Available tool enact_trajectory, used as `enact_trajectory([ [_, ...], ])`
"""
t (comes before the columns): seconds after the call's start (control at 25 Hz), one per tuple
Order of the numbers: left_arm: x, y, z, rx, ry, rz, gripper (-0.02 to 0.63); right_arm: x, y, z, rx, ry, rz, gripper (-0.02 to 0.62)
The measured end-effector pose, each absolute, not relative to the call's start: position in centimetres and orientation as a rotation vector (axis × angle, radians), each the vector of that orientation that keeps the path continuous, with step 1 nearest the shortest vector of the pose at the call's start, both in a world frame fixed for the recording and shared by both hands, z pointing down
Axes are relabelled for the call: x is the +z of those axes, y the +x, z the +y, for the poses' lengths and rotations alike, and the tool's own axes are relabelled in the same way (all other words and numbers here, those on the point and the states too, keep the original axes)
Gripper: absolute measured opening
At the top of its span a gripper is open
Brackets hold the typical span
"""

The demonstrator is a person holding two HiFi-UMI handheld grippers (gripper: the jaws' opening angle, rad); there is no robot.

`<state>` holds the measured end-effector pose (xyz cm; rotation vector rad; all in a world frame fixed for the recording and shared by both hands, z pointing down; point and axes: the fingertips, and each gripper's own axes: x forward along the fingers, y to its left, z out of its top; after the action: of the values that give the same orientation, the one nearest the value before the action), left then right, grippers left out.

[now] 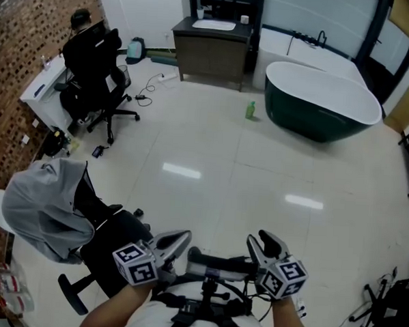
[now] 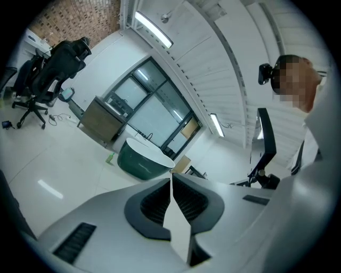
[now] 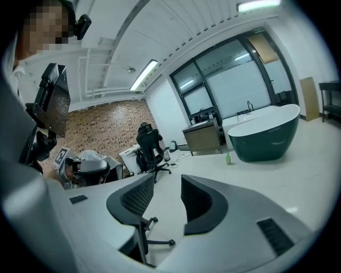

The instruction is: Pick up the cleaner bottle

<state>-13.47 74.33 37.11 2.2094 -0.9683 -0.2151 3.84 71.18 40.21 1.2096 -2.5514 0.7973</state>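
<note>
The cleaner bottle (image 1: 250,110) is a small green bottle that stands upright on the white tiled floor, far ahead and just left of the dark green bathtub (image 1: 324,104). It shows tiny in the left gripper view (image 2: 110,158) and in the right gripper view (image 3: 228,158). My left gripper (image 1: 180,237) is held close to my body at the bottom of the head view, its jaws (image 2: 171,181) shut with nothing between them. Beside it, my right gripper (image 1: 263,239) has its jaws (image 3: 167,186) open and empty. Both grippers are far from the bottle.
A wooden vanity (image 1: 210,54) with a basin stands at the back wall. A black office chair (image 1: 93,78) and a white desk (image 1: 41,89) are at the left, with cables on the floor nearby. A chair draped with a grey hoodie (image 1: 45,209) is close on my left.
</note>
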Motion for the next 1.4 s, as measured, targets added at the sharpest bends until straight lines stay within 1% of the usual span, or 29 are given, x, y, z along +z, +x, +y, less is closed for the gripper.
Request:
enact_trajectory([
  [0.24, 37.6, -16.6, 71.4, -0.200, 2.209, -0.931, 0.003, 40.3, -0.7, 67.2, 0.770, 1.205, -2.535, 0.172],
  [0.48, 38.5, -19.7, 69.3, -0.204, 2.187, -0.918, 0.003, 39.1, -3.8, 65.8, 0.772, 1.202, -2.512, 0.172],
  [0.84, 38.9, -18.9, 68.0, -0.226, 2.198, -0.842, 0.003, 39.6, -3.0, 64.7, 0.759, 1.255, -2.448, 0.172],
  [1.4, 38.2, -17.9, 64.1, -0.167, 2.254, -0.893, 0.003, 39.9, -0.5, 61.2, 0.769, 1.302, -2.468, 0.172],
])
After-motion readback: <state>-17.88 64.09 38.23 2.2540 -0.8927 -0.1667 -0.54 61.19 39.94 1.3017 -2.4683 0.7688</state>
